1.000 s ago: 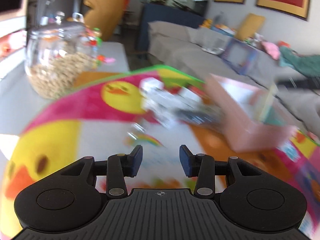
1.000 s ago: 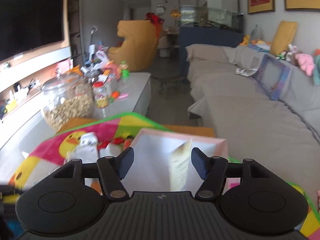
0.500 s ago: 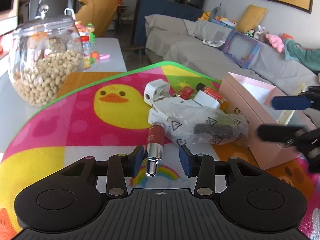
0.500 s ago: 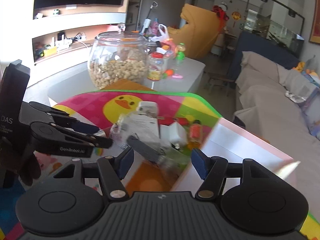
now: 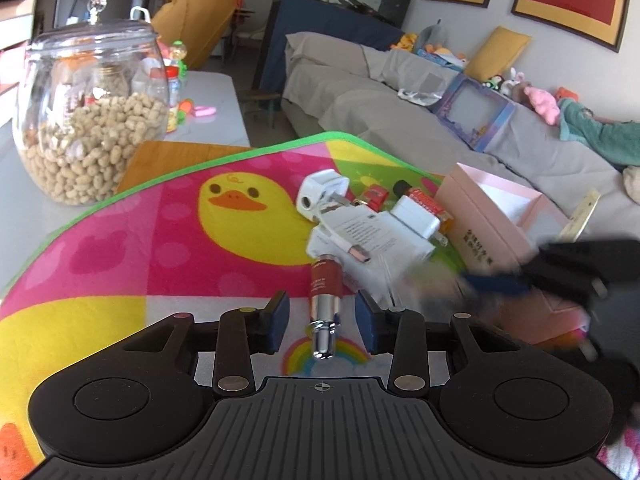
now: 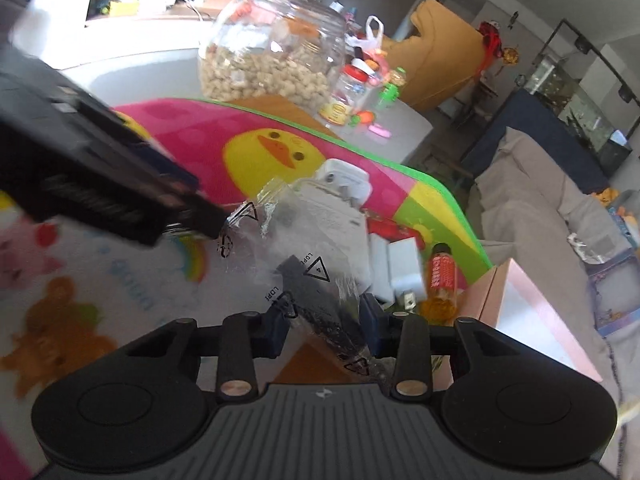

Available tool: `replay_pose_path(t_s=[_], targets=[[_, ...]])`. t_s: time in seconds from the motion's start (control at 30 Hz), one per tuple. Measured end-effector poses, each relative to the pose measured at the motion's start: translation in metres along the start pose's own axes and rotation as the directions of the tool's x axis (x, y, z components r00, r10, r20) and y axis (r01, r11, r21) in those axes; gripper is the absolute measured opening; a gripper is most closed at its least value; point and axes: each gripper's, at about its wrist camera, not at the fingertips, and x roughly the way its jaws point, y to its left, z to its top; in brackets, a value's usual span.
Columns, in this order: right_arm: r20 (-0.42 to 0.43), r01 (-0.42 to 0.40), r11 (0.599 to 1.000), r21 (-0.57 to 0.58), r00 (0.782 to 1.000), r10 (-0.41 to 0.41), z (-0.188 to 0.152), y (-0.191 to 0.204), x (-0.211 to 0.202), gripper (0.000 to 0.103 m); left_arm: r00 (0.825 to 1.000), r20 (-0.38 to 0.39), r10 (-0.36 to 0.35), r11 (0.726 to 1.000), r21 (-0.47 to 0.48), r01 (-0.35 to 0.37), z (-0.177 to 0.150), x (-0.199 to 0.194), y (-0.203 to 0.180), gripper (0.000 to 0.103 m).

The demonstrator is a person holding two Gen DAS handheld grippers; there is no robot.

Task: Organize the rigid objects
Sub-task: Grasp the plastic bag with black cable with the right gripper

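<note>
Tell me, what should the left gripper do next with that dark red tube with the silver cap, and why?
Probably finish closing. The left gripper straddles the dark red tube with a silver cap lying on the colourful duck mat; its jaws have just been closing, yet gaps show on both sides.

On the play mat a tube lies between the left tongs, with the chargers just behind it. An open box stands to their right. A jar sits on the bench, behind the mat's left.
</note>
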Motion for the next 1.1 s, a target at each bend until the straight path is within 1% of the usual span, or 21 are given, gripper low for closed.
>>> replay_pose_path(t_s=[0.07, 0.13, 0.27, 0.3, 0.33, 0.37, 0.4, 0.43, 0.5, 0.53, 0.6, 0.67, 0.73, 0.83, 0.87, 0.93, 1.03, 1.1], targets=[[0.016, -0.025, 0.999, -0.028, 1.000, 0.026, -0.013, 0.008, -0.019, 0.037, 1.000, -0.001, -0.013, 1.000, -0.008, 0.013, 0.003, 0.004, -0.003, 0.040], [0.021, -0.051, 0.998, -0.039, 0.998, 0.052, -0.025, 0.012, -0.036, 0.037, 1.000, -0.005, -0.007, 1.000, -0.014, 0.007, 0.007, 0.008, -0.007, 0.040], [0.046, -0.072, 0.997, -0.024, 0.996, 0.073, -0.043, 0.011, -0.058, 0.037, 0.996, -0.054, 0.073, 0.997, 0.023, -0.072, 0.010, 0.021, -0.015, 0.040], [0.044, -0.077, 0.997, -0.011, 0.996, 0.078, -0.046, 0.009, -0.061, 0.038, 0.995, -0.059, 0.081, 0.996, 0.027, -0.079, 0.010, 0.022, -0.015, 0.037], [0.045, -0.085, 0.996, 0.006, 0.995, 0.084, -0.048, 0.006, -0.063, 0.039, 0.996, -0.051, 0.073, 0.997, 0.023, -0.072, 0.010, 0.021, -0.015, 0.037], [0.051, -0.095, 0.995, 0.030, 0.994, 0.094, -0.050, 0.002, -0.066, 0.041, 0.998, -0.031, 0.050, 0.999, 0.010, -0.050, 0.012, 0.018, -0.013, 0.036], [0.055, -0.103, 0.993, 0.057, 0.993, 0.100, -0.052, -0.001, -0.067, 0.051, 1.000, 0.000, 0.024, 1.000, -0.007, -0.024, 0.016, 0.012, -0.011, 0.036], [0.062, -0.110, 0.991, 0.082, 0.993, 0.105, -0.054, -0.005, -0.068, 0.058, 0.999, 0.033, 0.003, 1.000, -0.022, -0.003, 0.022, 0.006, -0.010, 0.036], [0.080, -0.131, 0.982, 0.134, 0.989, 0.121, -0.059, -0.011, -0.070, 0.059, 0.996, 0.083, -0.027, 0.999, -0.037, 0.030, 0.037, 0.001, -0.008, 0.036], [0.089, -0.148, 0.976, 0.162, 0.987, 0.135, -0.061, -0.014, -0.069, 0.060, 0.995, 0.100, -0.029, 0.999, -0.039, 0.033, 0.045, 0.003, -0.007, 0.036], [0.117, -0.168, 0.965, 0.200, 0.982, 0.147, -0.066, -0.016, -0.070, 0.063, 0.994, 0.111, -0.007, 0.999, -0.045, 0.012, 0.065, 0.015, -0.005, 0.036], [0.134, -0.163, 0.965, 0.208, 0.981, 0.137, -0.069, -0.014, -0.069, 0.065, 0.996, 0.087, 0.005, 0.997, -0.081, 0.002, 0.083, 0.037, 0.001, 0.036], [0.143, -0.156, 0.964, 0.215, 0.982, 0.127, -0.071, -0.011, -0.070, 0.065, 0.999, 0.044, -0.003, 0.988, -0.152, 0.010, 0.095, 0.063, 0.011, 0.036], [0.155, -0.171, 0.955, 0.243, 0.979, 0.135, -0.074, -0.015, -0.073, 0.065, 0.999, -0.031, -0.045, 0.970, -0.242, 0.036, 0.099, 0.098, 0.024, 0.036], [0.159, -0.176, 0.951, 0.254, 0.978, 0.138, -0.075, -0.018, -0.073, 0.065, 0.997, -0.055, -0.059, 0.966, -0.254, 0.043, 0.097, 0.105, 0.026, 0.040], [0.171, -0.177, 0.945, 0.276, 0.976, 0.133, -0.080, -0.023, -0.077, 0.065, 0.996, -0.040, -0.083, 0.967, -0.246, 0.071, 0.090, 0.104, 0.025, 0.040], [0.176, -0.177, 0.932, 0.316, 0.976, 0.126, -0.089, -0.030, -0.081, 0.065, 0.985, -0.070, -0.159, 0.967, -0.210, 0.141, 0.076, 0.092, 0.017, 0.040], [0.168, -0.188, 0.922, 0.338, 0.976, 0.138, -0.093, -0.033, -0.079, 0.068, 0.976, -0.088, -0.199, 0.968, -0.173, 0.182, 0.063, 0.080, 0.010, 0.040]])
